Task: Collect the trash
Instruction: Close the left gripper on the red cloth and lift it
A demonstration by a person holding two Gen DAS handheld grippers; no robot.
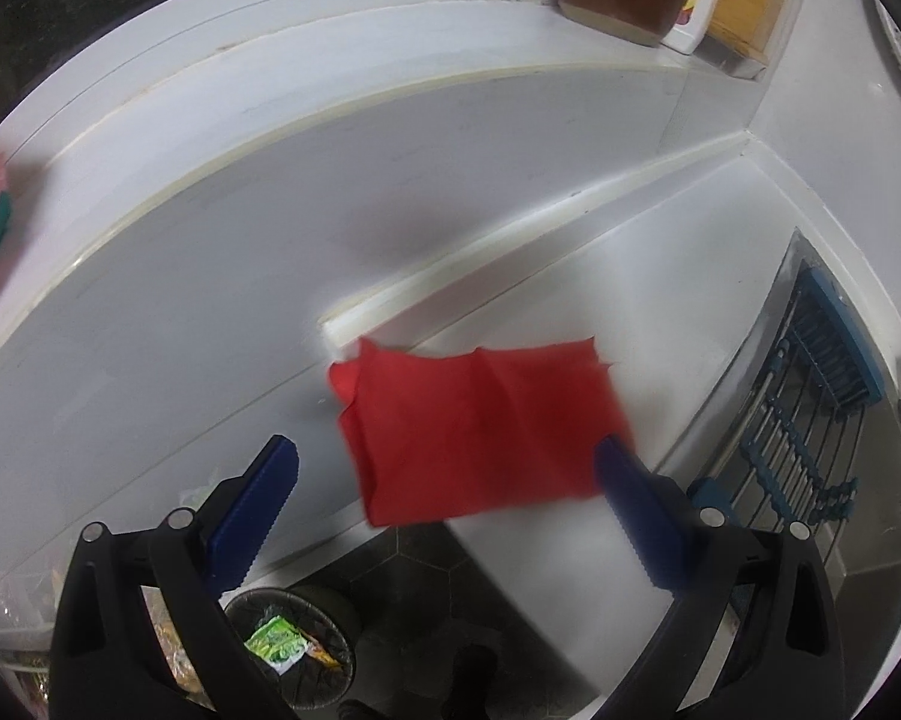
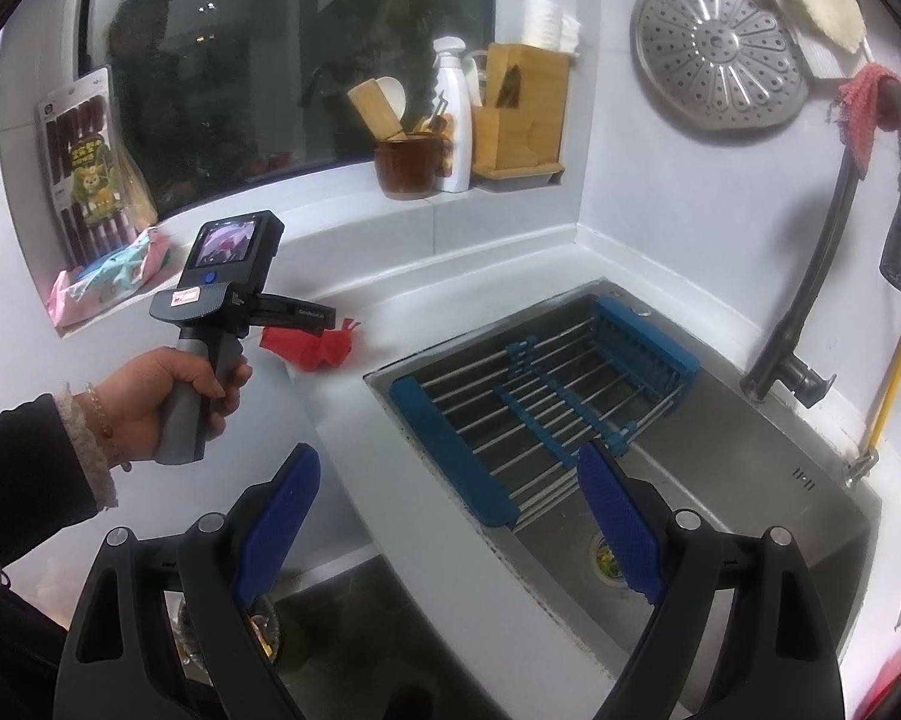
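A crumpled red paper [image 1: 474,432] lies flat on the white counter [image 1: 180,300], close to its front edge. My left gripper [image 1: 447,447] hangs just above it, open, with its blue fingers [image 1: 270,492] spread wide on either side of the paper. The right finger's tip overlaps the paper's lower right corner. In the right wrist view a hand [image 2: 168,396] holds that left gripper [image 2: 321,324] tilted down at the red paper [image 2: 318,348]. My right gripper [image 2: 447,462] is open and holds nothing, over the counter edge beside the sink.
A dark trash bin [image 1: 294,648] with a green wrapper inside stands on the floor below the counter edge. A steel sink [image 2: 750,480] with a blue rack [image 2: 540,396] and a faucet [image 2: 840,240] lies to the right. Snack packs [image 2: 90,180], a jar of utensils and a bottle line the sill.
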